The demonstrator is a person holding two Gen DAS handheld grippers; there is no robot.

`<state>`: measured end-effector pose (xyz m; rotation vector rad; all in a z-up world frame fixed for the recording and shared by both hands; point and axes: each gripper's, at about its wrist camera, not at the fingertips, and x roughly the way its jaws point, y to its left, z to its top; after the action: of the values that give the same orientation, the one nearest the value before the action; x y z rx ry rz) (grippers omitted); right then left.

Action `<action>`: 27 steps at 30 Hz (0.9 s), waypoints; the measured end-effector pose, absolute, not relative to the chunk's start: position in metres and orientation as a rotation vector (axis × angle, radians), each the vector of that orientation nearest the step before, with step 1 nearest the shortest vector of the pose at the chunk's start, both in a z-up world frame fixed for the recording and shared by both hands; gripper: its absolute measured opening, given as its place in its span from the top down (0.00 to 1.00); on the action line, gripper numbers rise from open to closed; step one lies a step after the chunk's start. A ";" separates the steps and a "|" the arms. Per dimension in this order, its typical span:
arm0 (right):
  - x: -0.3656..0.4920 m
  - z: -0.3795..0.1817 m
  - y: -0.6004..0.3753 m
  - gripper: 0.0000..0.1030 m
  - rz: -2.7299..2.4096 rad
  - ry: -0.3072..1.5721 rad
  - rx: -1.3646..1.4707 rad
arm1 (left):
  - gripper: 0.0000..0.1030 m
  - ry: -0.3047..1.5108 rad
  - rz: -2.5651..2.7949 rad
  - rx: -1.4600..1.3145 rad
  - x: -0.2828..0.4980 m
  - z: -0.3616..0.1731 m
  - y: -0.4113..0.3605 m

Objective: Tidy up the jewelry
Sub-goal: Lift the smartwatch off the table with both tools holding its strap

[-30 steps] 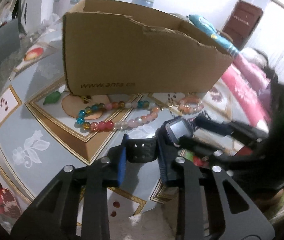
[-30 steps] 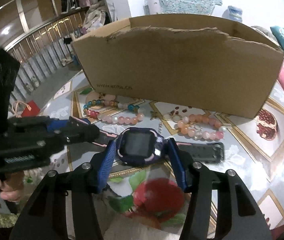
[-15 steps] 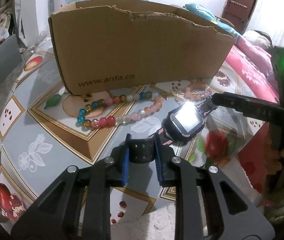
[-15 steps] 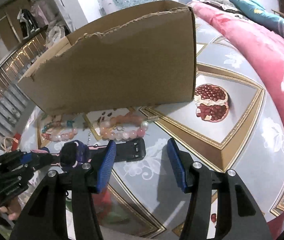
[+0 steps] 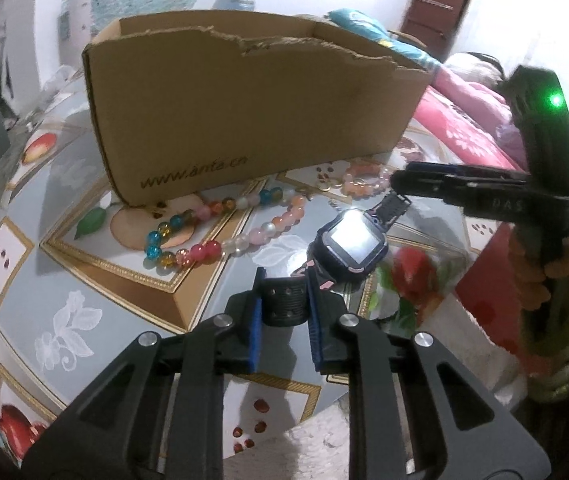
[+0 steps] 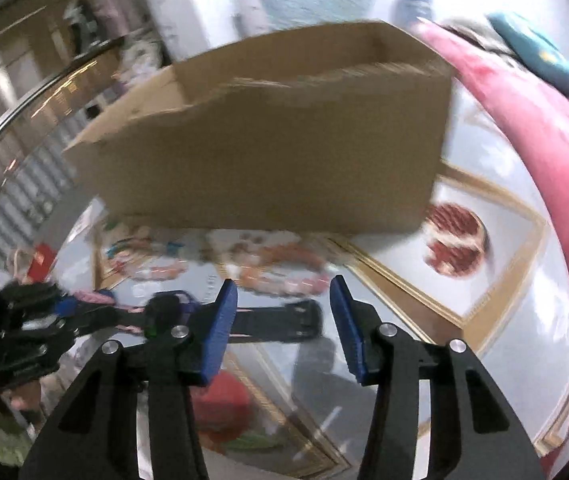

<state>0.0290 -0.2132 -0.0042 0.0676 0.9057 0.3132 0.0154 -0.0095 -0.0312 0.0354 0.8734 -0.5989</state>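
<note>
My left gripper (image 5: 284,304) is shut on one black strap of a dark blue smartwatch (image 5: 350,246) and holds it just above the table. In the right wrist view the watch (image 6: 172,308) stretches out with its other strap (image 6: 284,320) between and beyond my open right gripper (image 6: 282,304), which is empty. A multicoloured bead bracelet (image 5: 220,232) and a pink-orange bead bracelet (image 5: 364,180) lie on the table in front of the open cardboard box (image 5: 252,108). The right wrist view is blurred.
The table has a glossy grey cloth (image 5: 64,300) with gold borders and fruit prints. The right gripper body (image 5: 492,196) reaches in from the right. A pink quilt (image 6: 544,140) lies beyond the table at the right. The table's front edge is near.
The right gripper let go of the watch face, swung right, then came back toward the far strap. The left gripper kept its hold and lifted the watch slightly.
</note>
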 end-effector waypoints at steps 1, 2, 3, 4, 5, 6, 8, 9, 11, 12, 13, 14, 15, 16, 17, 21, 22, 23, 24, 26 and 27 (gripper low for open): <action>0.030 -0.005 -0.205 0.56 0.327 0.912 0.023 | 0.83 0.867 -0.609 0.044 0.015 -0.031 -0.009; 0.031 -0.007 -0.201 0.58 0.337 0.923 -0.004 | 0.83 0.862 -0.617 0.053 0.015 -0.030 -0.009; 0.032 -0.010 -0.197 0.60 0.349 0.942 -0.027 | 0.83 0.862 -0.620 0.057 0.015 -0.030 -0.009; 0.033 -0.014 -0.193 0.62 0.361 0.966 -0.046 | 0.83 0.862 -0.619 0.059 0.016 -0.030 -0.008; 0.032 -0.017 -0.190 0.66 0.372 0.987 -0.063 | 0.83 0.862 -0.612 0.056 0.018 -0.031 -0.007; 0.030 -0.016 -0.190 0.66 0.377 0.990 -0.069 | 0.83 0.862 -0.607 0.051 0.019 -0.030 -0.006; 0.029 -0.016 -0.191 0.68 0.402 1.030 -0.054 | 0.83 0.862 -0.592 0.033 0.022 -0.030 -0.001; 0.028 -0.016 -0.193 0.68 0.412 1.049 -0.041 | 0.83 0.863 -0.589 0.023 0.023 -0.031 0.000; 0.024 -0.016 -0.193 0.68 0.442 1.083 -0.027 | 0.83 0.864 -0.574 0.021 0.026 -0.032 0.002; 0.022 -0.016 -0.192 0.69 0.462 1.100 -0.031 | 0.83 0.865 -0.565 0.029 0.026 -0.033 0.002; 0.020 -0.015 -0.190 0.69 0.481 1.114 -0.042 | 0.83 0.867 -0.558 0.038 0.026 -0.034 0.002; 0.019 -0.015 -0.188 0.69 0.490 1.117 -0.055 | 0.83 0.868 -0.556 0.043 0.028 -0.034 0.002; 0.019 -0.013 -0.187 0.69 0.495 1.115 -0.070 | 0.83 0.869 -0.557 0.045 0.028 -0.035 0.003; 0.021 -0.012 -0.188 0.69 0.496 1.110 -0.080 | 0.83 0.866 -0.558 0.048 0.028 -0.035 0.003; 0.025 -0.010 -0.189 0.69 0.492 1.100 -0.088 | 0.83 0.864 -0.558 0.054 0.028 -0.035 0.003; 0.040 -0.006 -0.184 0.69 0.497 1.072 -0.133 | 0.83 0.860 -0.564 0.065 0.028 -0.035 0.003; 0.044 -0.006 -0.180 0.69 0.506 1.068 -0.155 | 0.83 0.858 -0.565 0.067 0.028 -0.035 0.004; 0.045 -0.006 -0.178 0.70 0.514 1.065 -0.170 | 0.83 0.857 -0.566 0.068 0.028 -0.035 0.003; 0.046 -0.006 -0.175 0.70 0.521 1.062 -0.186 | 0.83 0.856 -0.568 0.069 0.029 -0.035 0.003; 0.049 -0.007 -0.170 0.70 0.542 1.063 -0.213 | 0.83 0.855 -0.572 0.068 0.028 -0.035 0.003; 0.049 -0.007 -0.166 0.70 0.554 1.064 -0.225 | 0.83 0.854 -0.574 0.068 0.028 -0.035 0.003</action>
<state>0.0495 -0.1664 -0.0075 -0.2251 1.0642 0.5545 0.0284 0.0035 -0.0353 0.0682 0.8544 -0.5739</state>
